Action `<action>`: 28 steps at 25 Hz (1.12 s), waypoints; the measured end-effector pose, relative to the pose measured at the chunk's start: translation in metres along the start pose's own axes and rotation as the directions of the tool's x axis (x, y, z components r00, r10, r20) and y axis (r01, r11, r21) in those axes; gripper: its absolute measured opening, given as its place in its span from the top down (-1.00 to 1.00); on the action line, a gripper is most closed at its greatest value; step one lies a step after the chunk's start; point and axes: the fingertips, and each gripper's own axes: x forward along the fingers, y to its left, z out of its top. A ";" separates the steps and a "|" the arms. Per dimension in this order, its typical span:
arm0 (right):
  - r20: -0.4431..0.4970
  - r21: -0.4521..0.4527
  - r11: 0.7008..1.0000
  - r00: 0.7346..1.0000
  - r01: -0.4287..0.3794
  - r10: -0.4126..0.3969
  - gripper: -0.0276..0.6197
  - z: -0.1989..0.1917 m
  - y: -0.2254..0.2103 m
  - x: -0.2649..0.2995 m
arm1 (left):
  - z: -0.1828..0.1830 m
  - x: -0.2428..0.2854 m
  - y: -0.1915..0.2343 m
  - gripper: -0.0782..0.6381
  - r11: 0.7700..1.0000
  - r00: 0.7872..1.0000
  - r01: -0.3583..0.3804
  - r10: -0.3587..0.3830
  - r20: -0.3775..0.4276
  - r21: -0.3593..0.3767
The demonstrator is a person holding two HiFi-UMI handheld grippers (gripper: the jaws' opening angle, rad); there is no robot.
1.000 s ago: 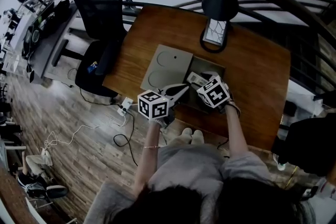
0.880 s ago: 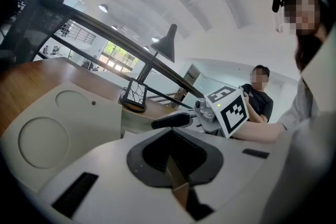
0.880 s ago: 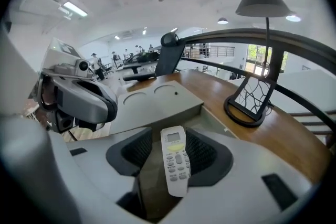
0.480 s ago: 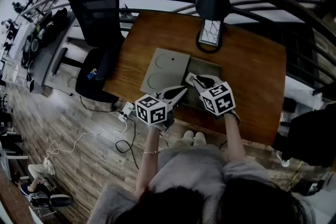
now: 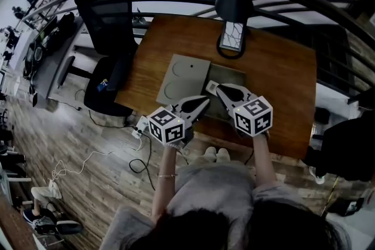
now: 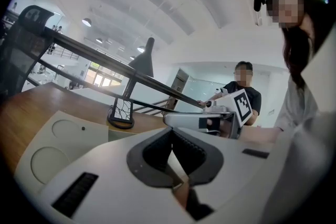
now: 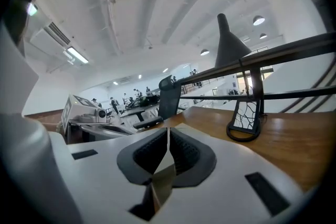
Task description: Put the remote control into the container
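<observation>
At the container's (image 5: 234, 75) left end lies the remote control (image 5: 211, 87) — left gripper (image 5: 205, 100), right gripper (image 5: 220, 89) both closed.

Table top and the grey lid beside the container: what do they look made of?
Table top: wood or veneer, brown with visible grain, slight sheen. Grey lid: probably moulded plastic, matte, two shallow pressed circles; painted metal possible.

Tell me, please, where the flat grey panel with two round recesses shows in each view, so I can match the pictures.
Head view: the grey panel lies mid-picture on the wooden table, left of the container.
Left gripper view: lower left.
Right gripper view: not in it.
Shared landmark: the black lamp base with the crackle pattern, seen in all three views.
</observation>
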 end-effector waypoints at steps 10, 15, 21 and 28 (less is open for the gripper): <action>0.110 -0.040 0.999 0.993 -0.036 0.040 0.82 0.038 0.020 -0.025 | 0.018 -0.008 -0.022 0.77 0.996 0.999 0.029 -0.030 0.010 0.085; 0.125 -0.062 0.998 0.992 -0.030 0.037 0.82 0.040 0.023 -0.035 | 0.023 -0.010 -0.031 0.77 0.993 0.999 0.038 -0.041 0.024 0.110; 0.147 -0.098 0.995 0.988 -0.031 0.045 0.82 0.043 0.030 -0.039 | 0.029 -0.012 -0.040 0.77 0.989 0.998 0.054 -0.058 0.030 0.137; 0.161 -0.129 0.990 0.984 -0.051 0.072 0.82 0.046 0.038 -0.039 | 0.036 -0.013 -0.045 0.77 0.984 0.997 0.066 -0.072 0.029 0.165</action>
